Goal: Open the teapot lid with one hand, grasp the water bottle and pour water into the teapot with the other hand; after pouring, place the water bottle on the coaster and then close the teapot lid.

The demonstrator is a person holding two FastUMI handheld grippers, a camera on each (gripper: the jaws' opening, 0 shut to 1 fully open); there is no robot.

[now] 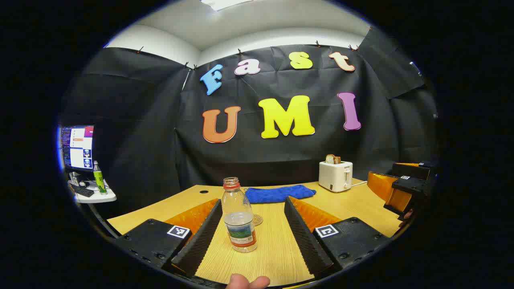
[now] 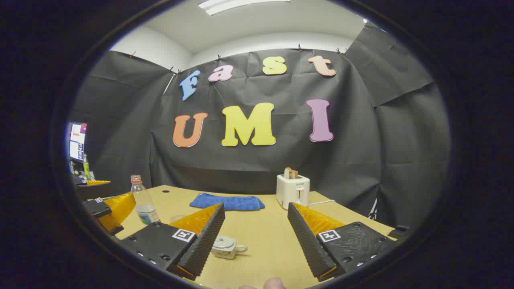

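Observation:
A clear water bottle [image 1: 239, 218] with no cap and a little water stands upright on the wooden table [image 1: 277, 249], between the fingers of my left gripper [image 1: 253, 230], which is open and not touching it. A round coaster [image 1: 257, 219] lies just behind the bottle. In the right gripper view a small white teapot [image 2: 225, 246] with its lid on sits on the table [image 2: 265, 241] close to the left finger of my open right gripper [image 2: 256, 235]. The bottle [image 2: 143, 205] and the other gripper [image 2: 106, 210] show at the left there.
A folded blue cloth [image 1: 280, 193] lies toward the back of the table. A white toaster [image 1: 335, 175] with bread in it stands at the back right, its cord trailing right. A side shelf with a monitor [image 1: 77, 147] and a green bottle [image 1: 98, 178] is off the table's left.

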